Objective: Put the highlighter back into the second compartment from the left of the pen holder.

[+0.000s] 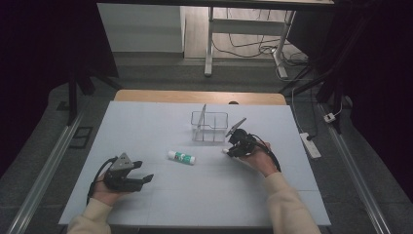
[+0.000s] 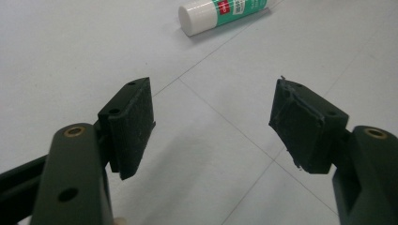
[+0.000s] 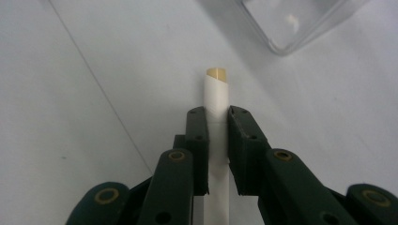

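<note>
Right gripper view: right hand-held gripper clamped on white paper-wrapped stick, lying on worktop just short of clear plastic container. Container compartments looked empty. Left hand-held gripper stood wide, holding nothing; glue stick lay beyond it.

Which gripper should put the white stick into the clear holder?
Right. The right gripper is already shut on the white stick, close beside the clear holder; the left gripper is open, farther away.

Cream sleeves; dark green-black tongs with brass-ringed screw holes, square pads, black trailing cables
</note>
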Demonstrator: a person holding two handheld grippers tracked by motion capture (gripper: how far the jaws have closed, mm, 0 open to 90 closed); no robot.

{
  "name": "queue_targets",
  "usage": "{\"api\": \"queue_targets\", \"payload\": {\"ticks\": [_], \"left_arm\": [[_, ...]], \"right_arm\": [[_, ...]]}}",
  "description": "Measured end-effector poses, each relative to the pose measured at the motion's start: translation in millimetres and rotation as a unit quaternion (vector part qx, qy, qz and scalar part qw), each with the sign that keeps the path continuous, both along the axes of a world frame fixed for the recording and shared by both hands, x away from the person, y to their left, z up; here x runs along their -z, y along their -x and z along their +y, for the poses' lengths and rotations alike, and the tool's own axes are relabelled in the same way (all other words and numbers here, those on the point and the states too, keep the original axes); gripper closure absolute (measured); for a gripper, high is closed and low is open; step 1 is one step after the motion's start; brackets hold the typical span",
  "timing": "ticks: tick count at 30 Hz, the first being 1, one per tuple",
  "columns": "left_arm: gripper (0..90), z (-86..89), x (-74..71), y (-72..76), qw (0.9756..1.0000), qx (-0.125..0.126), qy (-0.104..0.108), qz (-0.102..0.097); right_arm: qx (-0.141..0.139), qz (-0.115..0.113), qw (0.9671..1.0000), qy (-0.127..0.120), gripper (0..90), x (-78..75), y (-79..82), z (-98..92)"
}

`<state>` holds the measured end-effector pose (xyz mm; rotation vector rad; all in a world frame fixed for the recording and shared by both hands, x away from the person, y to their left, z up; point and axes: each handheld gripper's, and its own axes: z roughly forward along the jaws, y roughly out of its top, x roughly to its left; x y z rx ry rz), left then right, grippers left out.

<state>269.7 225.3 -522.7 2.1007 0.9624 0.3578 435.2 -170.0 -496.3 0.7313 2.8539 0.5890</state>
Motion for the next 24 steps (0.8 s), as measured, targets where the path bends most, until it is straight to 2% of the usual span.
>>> {"api": "queue_targets", "payload": {"ticks": [7, 10, 14, 19, 24], "left_arm": [[30.9, 0.7, -0.6, 0.9, 1.0000, -0.004, 0.000, -0.003], [30.9, 0.9, -0.6, 1.0, 1.0000, -0.004, 0.000, -0.003], [30.8, 0.4, -0.3, 1.0, 1.0000, -0.003, -0.001, -0.002], [30.9, 0.4, -0.2, 0.9, 1.0000, -0.003, -0.001, -0.002], [30.9, 0.2, -0.1, 1.1, 1.0000, -0.002, -0.003, -0.002]], "right_arm": [[0.003, -0.022, 0.9989, -0.042, 77.9, -13.9, 3.6, -4.4], [0.011, -0.026, 0.9974, -0.066, 77.8, -19.7, 4.3, -9.5], [0.015, -0.039, 0.9954, -0.086, 77.9, -27.4, 5.8, -14.5], [0.018, -0.056, 0.9920, -0.112, 77.8, -38.8, 9.4, -20.0], [0.024, -0.072, 0.9862, -0.147, 77.8, -49.1, 12.7, -25.5]]}}
